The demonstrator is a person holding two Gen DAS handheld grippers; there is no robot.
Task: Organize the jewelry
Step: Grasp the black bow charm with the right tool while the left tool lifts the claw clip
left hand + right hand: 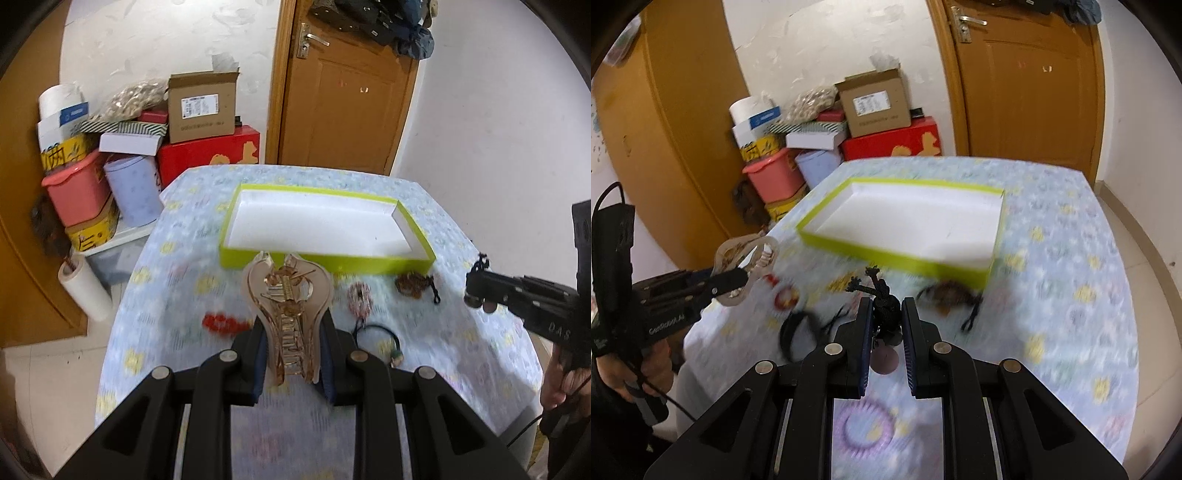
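Both grippers are carrying pieces; nothing is lying in the tray yet.

The left gripper (291,343) is pinching a clear amber hair claw (288,302) between nearly closed fingers; the right gripper (885,325) is squeezing a black cord charm (884,306). The green-rimmed tray (417,229) is sitting empty just ahead, while a red bead bracelet (221,322), brown beads (412,284) and a black hair tie (376,332) are waiting on the floral tablecloth (461,295).

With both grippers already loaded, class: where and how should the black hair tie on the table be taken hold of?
Grip the black hair tie across one strand of its thin loop, coming straight down from above: it lies flat on the tablecloth, so one finger goes inside the ring and one outside, away from its small charm.
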